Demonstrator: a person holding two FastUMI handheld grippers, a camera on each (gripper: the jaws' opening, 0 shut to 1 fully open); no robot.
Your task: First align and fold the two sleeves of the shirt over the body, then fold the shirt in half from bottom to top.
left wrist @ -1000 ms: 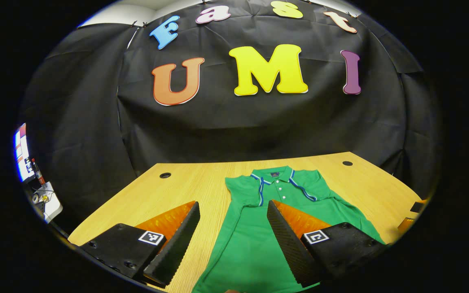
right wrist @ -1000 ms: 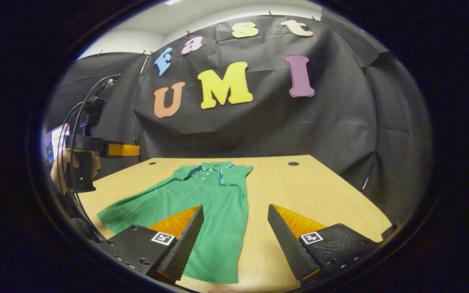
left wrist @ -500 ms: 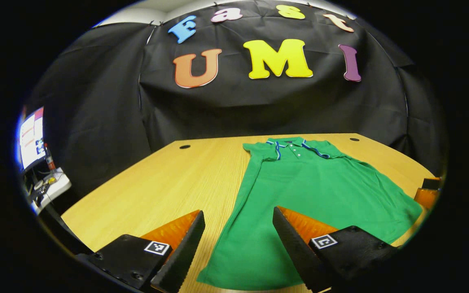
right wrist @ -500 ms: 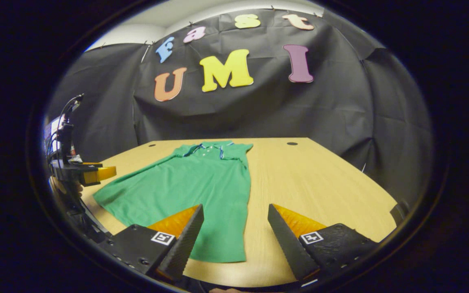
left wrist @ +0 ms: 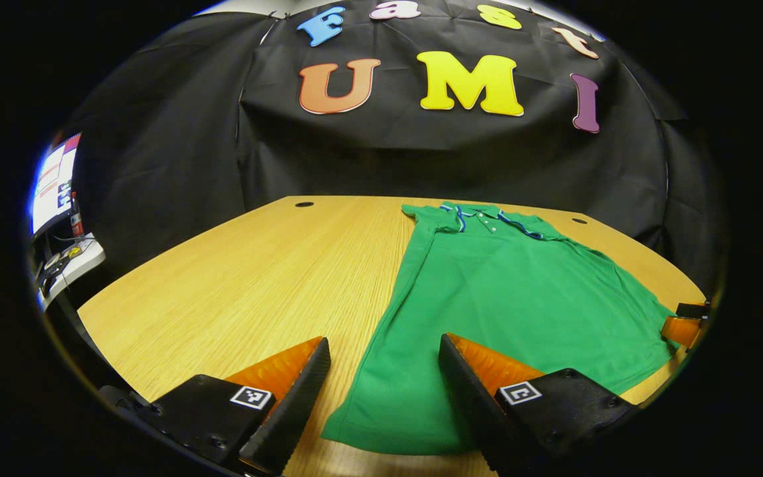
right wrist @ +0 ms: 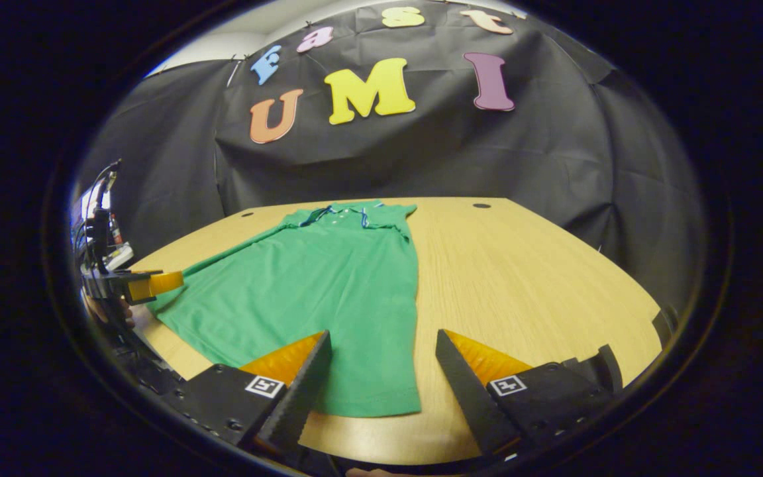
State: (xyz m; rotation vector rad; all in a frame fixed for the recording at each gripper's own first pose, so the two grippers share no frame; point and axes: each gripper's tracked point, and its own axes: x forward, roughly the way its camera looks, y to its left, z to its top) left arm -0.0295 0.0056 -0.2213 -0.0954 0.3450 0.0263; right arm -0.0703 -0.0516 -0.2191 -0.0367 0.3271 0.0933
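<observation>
In the left gripper view, the left gripper [left wrist: 385, 391] is seen with its fingers spread wide and nothing held between them, poised just above the near-left hem corner of the green polo shirt [left wrist: 507, 298]. In the right gripper view, the right gripper [right wrist: 381, 387] is likewise wide and empty, poised over the shirt's near-right hem corner.

Compared with a second ago, both cameras have been lowered and drawn back toward the near edge of the shirt, so that the whole hem line is now framed just ahead of each pair of fingers.

The shirt is laid flat on the wooden bench [left wrist: 236, 291], collar [left wrist: 481, 215] at the far end, hem toward the holder. Its sleeves appear already tucked over the body, so the sleeve step is judged done. The half fold from bottom to top is not yet begun; the move down to the hem suggests that both corners are about to be pinched.
</observation>
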